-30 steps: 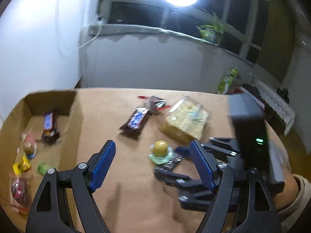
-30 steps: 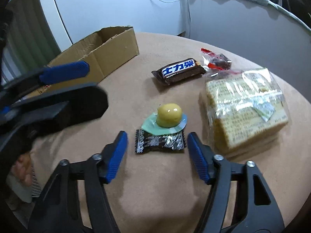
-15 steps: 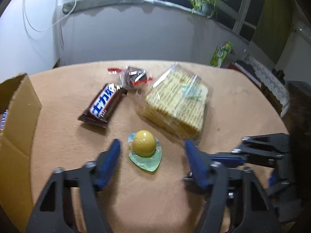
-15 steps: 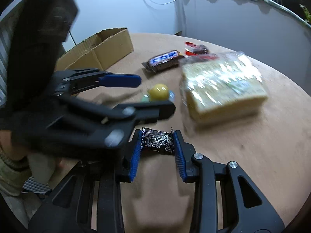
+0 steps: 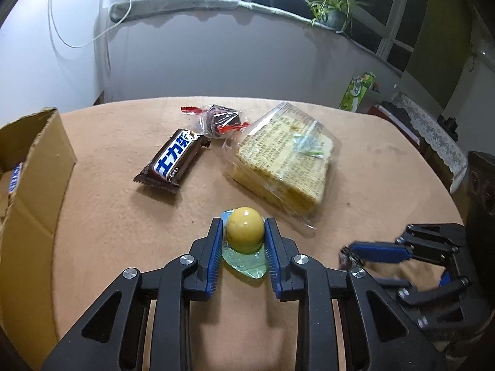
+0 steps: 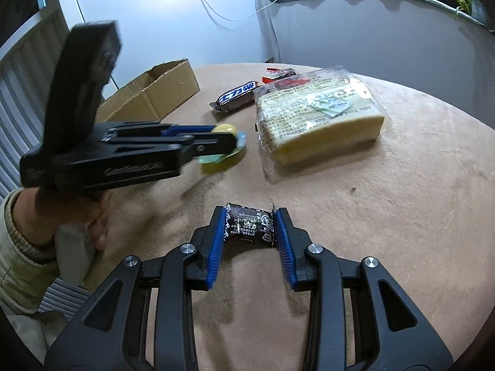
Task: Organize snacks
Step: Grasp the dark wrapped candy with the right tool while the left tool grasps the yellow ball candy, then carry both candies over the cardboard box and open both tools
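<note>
Now my left gripper has just closed on the yellow jelly cup, my right gripper on the black candy packet; both go left to the cardboard box.

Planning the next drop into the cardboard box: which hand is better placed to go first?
Left, probably. Its tongs have just closed on the yellow jelly cup, nearer the cardboard box. The right tongs grip the black candy packet farther away, behind the left hand.

Yellow jelly cup and black candy sit clamped between fingers.
</note>
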`<state>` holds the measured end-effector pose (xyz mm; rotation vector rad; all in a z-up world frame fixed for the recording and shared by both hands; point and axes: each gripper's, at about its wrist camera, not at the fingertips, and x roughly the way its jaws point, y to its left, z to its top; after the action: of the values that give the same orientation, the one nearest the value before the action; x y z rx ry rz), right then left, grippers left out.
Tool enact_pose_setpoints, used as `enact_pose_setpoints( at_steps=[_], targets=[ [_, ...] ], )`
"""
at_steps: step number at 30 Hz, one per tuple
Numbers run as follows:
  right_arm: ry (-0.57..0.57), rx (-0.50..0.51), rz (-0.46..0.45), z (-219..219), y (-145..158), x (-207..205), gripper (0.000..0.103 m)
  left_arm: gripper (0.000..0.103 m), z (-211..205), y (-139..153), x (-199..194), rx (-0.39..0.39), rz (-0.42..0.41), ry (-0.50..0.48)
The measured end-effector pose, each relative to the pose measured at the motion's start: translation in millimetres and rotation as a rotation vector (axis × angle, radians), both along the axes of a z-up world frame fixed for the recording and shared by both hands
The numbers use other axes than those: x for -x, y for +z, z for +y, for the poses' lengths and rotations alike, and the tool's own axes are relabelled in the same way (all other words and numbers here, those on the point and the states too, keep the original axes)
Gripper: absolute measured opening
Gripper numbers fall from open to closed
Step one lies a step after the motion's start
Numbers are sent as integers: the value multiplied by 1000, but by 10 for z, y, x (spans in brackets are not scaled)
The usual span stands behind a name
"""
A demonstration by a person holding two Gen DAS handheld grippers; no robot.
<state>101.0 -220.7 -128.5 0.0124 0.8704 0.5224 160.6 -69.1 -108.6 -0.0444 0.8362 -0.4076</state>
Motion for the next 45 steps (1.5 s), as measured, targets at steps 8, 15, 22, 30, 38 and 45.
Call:
enact_pose_setpoints(
  at_steps=[8, 15, 22, 30, 38, 45],
  targets=[
    [-38, 3, -36, -28, 138, 95, 34, 25, 117, 223, 400, 36, -62, 7],
    [-49, 24, -93, 59, 416, 239, 34, 25, 342, 498, 716, 67, -140, 30],
    [-25, 47, -155, 364, 701, 332, 34, 25, 665, 770, 996, 84, -221, 79],
    [57, 67, -208, 929, 939, 326, 34, 25, 1194, 854, 1199, 98, -263, 172],
    [194, 70, -231, 1737, 1029, 225, 34, 25, 1834, 723, 1295, 112, -241, 306],
    [299, 77, -246, 2390, 1034, -2, 34, 25, 2087, 607, 1195, 113, -211, 334]
  ],
)
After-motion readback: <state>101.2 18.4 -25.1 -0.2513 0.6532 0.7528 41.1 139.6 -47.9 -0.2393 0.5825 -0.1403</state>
